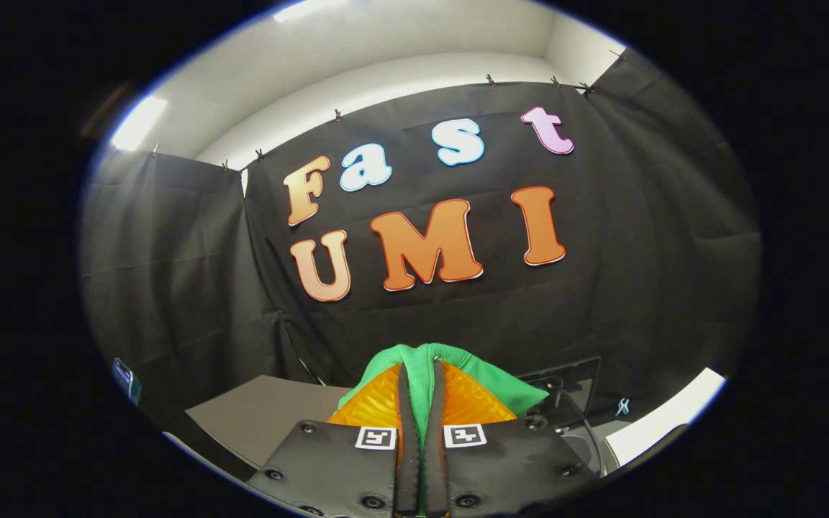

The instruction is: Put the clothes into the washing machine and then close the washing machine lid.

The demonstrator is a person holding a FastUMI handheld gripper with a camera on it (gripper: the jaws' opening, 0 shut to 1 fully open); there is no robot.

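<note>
Gripper [422,374] fingers pinch green cloth [422,363], lifted high. Carrying step in hand; next, lower it into washer [565,403], near right.

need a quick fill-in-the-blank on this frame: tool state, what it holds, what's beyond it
1. The tool is ____ on a bunched cloth garment.
2. That garment's colour is ____.
3. The tool's ribbed finger pads are coloured ____.
4. Beyond the held garment hangs the booth's ____ cloth wall.

Missing words: shut; green; orange; black
</note>
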